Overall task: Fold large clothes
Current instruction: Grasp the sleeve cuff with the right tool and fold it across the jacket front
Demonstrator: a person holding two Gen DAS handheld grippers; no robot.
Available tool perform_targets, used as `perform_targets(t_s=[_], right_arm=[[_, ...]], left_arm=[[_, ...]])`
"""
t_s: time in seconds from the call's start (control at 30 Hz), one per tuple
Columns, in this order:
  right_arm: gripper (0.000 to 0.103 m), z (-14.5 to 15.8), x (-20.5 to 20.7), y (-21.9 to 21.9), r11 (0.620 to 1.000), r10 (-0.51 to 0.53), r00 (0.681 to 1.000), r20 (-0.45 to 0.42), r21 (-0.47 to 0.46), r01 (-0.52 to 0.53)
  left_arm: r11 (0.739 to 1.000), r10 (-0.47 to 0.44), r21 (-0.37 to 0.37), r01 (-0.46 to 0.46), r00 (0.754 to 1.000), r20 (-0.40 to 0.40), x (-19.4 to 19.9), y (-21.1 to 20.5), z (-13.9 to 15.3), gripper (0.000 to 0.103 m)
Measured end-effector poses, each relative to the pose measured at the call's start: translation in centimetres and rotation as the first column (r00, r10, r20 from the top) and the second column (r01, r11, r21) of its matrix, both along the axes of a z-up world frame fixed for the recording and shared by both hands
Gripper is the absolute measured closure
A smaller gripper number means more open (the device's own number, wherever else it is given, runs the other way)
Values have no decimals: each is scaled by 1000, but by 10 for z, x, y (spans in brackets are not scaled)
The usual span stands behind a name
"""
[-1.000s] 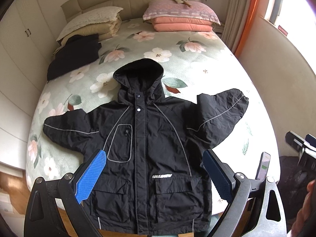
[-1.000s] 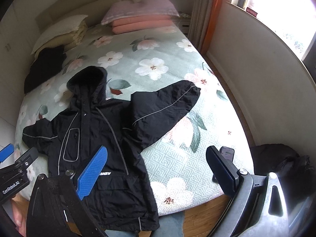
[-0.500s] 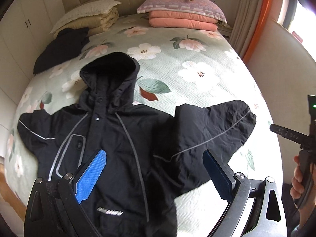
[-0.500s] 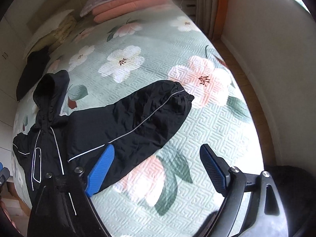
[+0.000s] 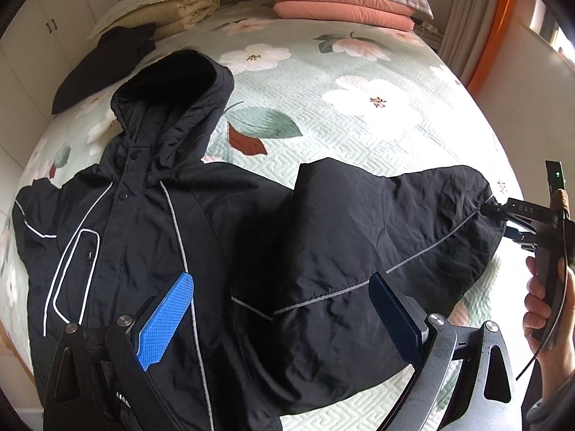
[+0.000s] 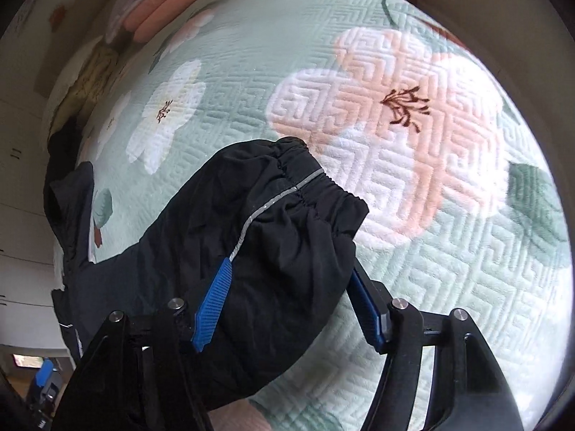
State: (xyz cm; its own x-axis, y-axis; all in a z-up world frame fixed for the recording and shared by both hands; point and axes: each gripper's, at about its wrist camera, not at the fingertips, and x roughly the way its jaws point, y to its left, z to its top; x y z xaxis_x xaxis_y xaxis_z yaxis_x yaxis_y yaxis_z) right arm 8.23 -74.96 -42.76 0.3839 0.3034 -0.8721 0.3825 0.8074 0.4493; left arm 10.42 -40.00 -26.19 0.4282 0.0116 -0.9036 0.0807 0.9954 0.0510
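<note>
Two grippers up: your left hand-held gripper (image 5: 280,318) hangs wide over the black jacket (image 5: 151,237), spread flat on the bed (image 5: 359,115). Your right hand-held gripper (image 6: 287,309) straddles the sleeve cuff (image 6: 316,194), jaws apart around it.

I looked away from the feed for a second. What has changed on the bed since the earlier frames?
Both grippers moved in toward the jacket's sleeve. The right gripper came down so the cuff end now lies between its open fingers, not yet pinched. The left gripper shifted over that sleeve's shoulder end, open and above it. The jacket lies spread out as before on the bed.
</note>
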Motion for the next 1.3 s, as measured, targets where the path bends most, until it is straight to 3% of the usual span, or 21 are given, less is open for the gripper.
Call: perform_targets(t_s=[0.07, 0.1, 0.13, 0.2, 0.27, 0.37, 0.43, 0.5, 0.57, 0.7, 0.73, 0.83, 0.9, 1.0, 1.07, 1.1, 1.13, 1.2, 1.27, 1.3], right_arm=[[57, 1, 2, 1, 1000, 12, 1000, 17, -3, -12], [75, 3, 2, 1, 1000, 21, 1000, 18, 7, -21], [80, 7, -2, 1, 1000, 16, 999, 30, 21, -17], [85, 25, -15, -1, 1000, 3, 998, 58, 6, -4], [87, 54, -37, -2, 998, -8, 996, 88, -67, 14], [87, 102, -87, -12, 985, -52, 988, 142, -158, 75], [87, 118, -120, -22, 973, -92, 985, 143, -198, 120], [87, 107, -144, -32, 971, -138, 986, 93, -185, 153], [87, 75, -160, -37, 971, -173, 985, -6, -169, 170], [87, 10, -183, -40, 969, -220, 965, -142, -142, 200], [87, 2, -187, -42, 968, -238, 962, -138, -113, 223], [87, 1, -189, -45, 966, -250, 960, -127, -99, 239], [85, 6, -187, -43, 970, -232, 963, -136, -102, 219], [77, 21, -191, -48, 974, -223, 967, -120, -72, 215], [58, 37, -194, -47, 971, -228, 970, -80, -88, 221], [37, 41, -194, -48, 969, -237, 969, -67, -92, 231], [28, 41, -195, -50, 965, -252, 966, -54, -92, 246], [28, 33, -192, -56, 961, -271, 961, -58, -71, 267], [29, 18, -190, -66, 955, -298, 952, -65, -11, 298], [35, 10, -189, -68, 951, -306, 949, -76, 26, 308]], left_arm=[[1000, -5, 7, 6, 1000, -6, 4, -4, -4, 5], [1000, -9, 11, 9, 1000, -7, 5, -7, -6, 4], [1000, -11, 16, 11, 1000, -10, 6, -10, -8, 4], [1000, -22, 13, 23, 1000, -16, 9, -18, -11, 4], [999, -43, 3, 43, 999, -20, 12, -27, -13, 5], [995, -101, -26, 101, 994, -29, 13, -48, -18, 5], [985, -162, -62, 159, 986, -48, 11, -68, -27, 5], [975, -213, -76, 208, 974, -73, 6, -88, -41, 5], [962, -271, -72, 264, 957, -102, 0, -109, -60, 5], [933, -354, 3, 359, 920, -166, -15, -141, -111, 5], [930, -356, 22, 367, 916, -186, -17, -143, -122, 4], [943, -333, -34, 332, 930, -154, -14, -134, -128, 1], [945, -325, -38, 324, 931, -164, -12, -134, -123, 2], [942, -336, -78, 327, 928, -162, -12, -130, -104, 14], [939, -336, -117, 323, 935, -113, -14, -125, -83, 14], [939, -332, -126, 321, 939, -87, -13, -123, -74, 14], [939, -328, -132, 317, 942, -66, -10, -122, -67, 14], [934, -332, -161, 320, 942, -49, -1, -123, -62, 14], [933, -336, -164, 322, 939, -68, 16, -131, -75, 14], [936, -332, -157, 315, 938, -98, 27, -135, -88, 14]])
